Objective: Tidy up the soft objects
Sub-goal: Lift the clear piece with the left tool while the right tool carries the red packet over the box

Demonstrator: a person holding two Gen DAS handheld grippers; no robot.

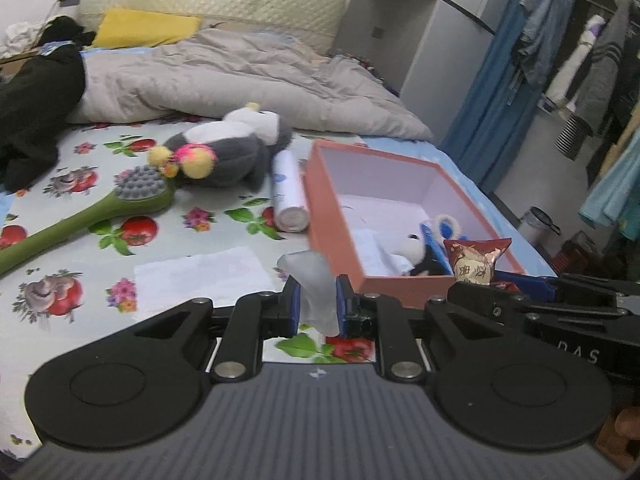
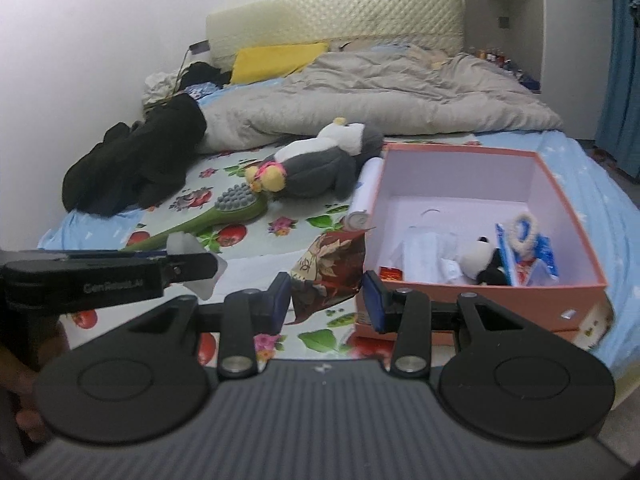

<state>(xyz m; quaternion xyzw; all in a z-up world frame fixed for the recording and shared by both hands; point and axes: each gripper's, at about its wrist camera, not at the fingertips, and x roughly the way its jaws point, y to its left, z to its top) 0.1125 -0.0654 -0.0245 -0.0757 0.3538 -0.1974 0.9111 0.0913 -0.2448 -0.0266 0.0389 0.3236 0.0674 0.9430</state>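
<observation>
My left gripper (image 1: 318, 308) is shut on a translucent whitish soft packet (image 1: 314, 284), held above the flowered bedsheet left of the orange box (image 1: 320, 200); it also shows in the right wrist view (image 2: 188, 268). My right gripper (image 2: 326, 300) holds a dark red snack bag (image 2: 328, 268) between its blue pads, just left of the box (image 2: 576, 220); the bag shows in the left wrist view (image 1: 476, 260). Inside the box lie a small panda plush (image 2: 484, 260) and blue-white items. A grey and white plush toy (image 1: 236, 148) lies on the bed behind.
A green long-handled brush (image 1: 88, 216) and a white roll (image 1: 288, 192) lie on the sheet. A grey duvet (image 1: 240, 76), black clothes (image 1: 36, 108) and a yellow pillow (image 1: 140, 28) fill the far bed. A white sheet of paper (image 1: 200, 276) lies near.
</observation>
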